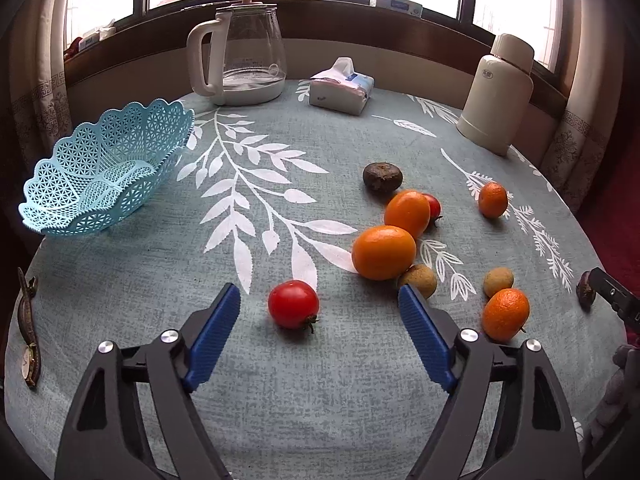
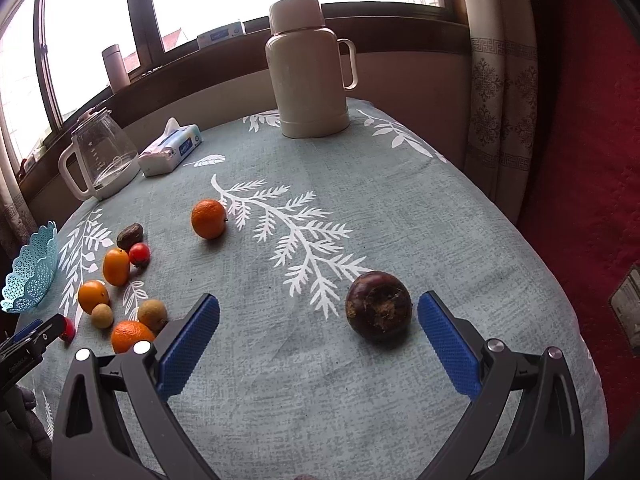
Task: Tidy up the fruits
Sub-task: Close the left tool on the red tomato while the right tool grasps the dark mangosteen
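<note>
Fruit lies scattered over the desk [image 1: 280,400], and the blue basket [image 1: 104,172] sits empty at the far left, well apart from all of it. Your left gripper [image 1: 320,304] has its jaws wide, with the red tomato [image 1: 293,304] between them, a little nearer the left pad. Centre the tomato before you close, then squeeze gently: judging by its look it is soft and round, so it could bruise or roll out toward the large orange [image 1: 383,253] just beyond.

Your right gripper [image 2: 319,314] is also spread wide, and the dark brown fruit [image 2: 378,305] rests close to the right pad, so shift right a touch to centre it. Come in low so the pads meet its widest part.

Carry each fruit over the basket rim rather than nudging the light plastic, which I judge would slide easily on the cloth.
</note>
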Available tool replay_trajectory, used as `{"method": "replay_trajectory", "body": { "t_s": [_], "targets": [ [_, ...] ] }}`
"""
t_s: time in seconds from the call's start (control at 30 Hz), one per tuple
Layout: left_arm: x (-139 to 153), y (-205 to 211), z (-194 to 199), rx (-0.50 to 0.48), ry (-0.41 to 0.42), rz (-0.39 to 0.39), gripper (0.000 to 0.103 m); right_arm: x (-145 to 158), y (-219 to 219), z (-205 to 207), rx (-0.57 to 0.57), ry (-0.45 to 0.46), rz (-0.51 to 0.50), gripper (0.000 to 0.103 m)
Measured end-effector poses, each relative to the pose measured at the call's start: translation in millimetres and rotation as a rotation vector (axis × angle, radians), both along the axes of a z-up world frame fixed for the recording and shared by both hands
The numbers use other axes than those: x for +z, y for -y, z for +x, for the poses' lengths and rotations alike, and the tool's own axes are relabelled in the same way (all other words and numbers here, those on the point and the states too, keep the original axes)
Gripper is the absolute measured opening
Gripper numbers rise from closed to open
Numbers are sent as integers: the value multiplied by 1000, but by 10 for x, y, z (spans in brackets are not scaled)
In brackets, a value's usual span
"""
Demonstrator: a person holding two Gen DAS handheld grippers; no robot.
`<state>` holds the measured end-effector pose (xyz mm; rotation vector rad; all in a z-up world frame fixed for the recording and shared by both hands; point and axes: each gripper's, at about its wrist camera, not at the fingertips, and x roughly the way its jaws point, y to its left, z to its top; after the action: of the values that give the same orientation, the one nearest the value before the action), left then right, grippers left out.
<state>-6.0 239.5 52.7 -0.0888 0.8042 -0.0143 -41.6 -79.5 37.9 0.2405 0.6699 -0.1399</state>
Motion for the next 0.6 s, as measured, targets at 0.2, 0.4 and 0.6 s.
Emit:
{"method": "replay_trajectory", "body": {
  "t_s": [0.2,0.4,0.6],
  "targets": [
    [-65,-49,58,1,-28,-44,69,-22,40,18,-10,-13,-6,98],
    [-88,-22,114,-1,-44,-42,60,-54,146,48,-31,-33,3,98],
    [-127,-43,162,14,-59,-50,54,-110,260,117,-47,-75,35,98]
  ]
}}
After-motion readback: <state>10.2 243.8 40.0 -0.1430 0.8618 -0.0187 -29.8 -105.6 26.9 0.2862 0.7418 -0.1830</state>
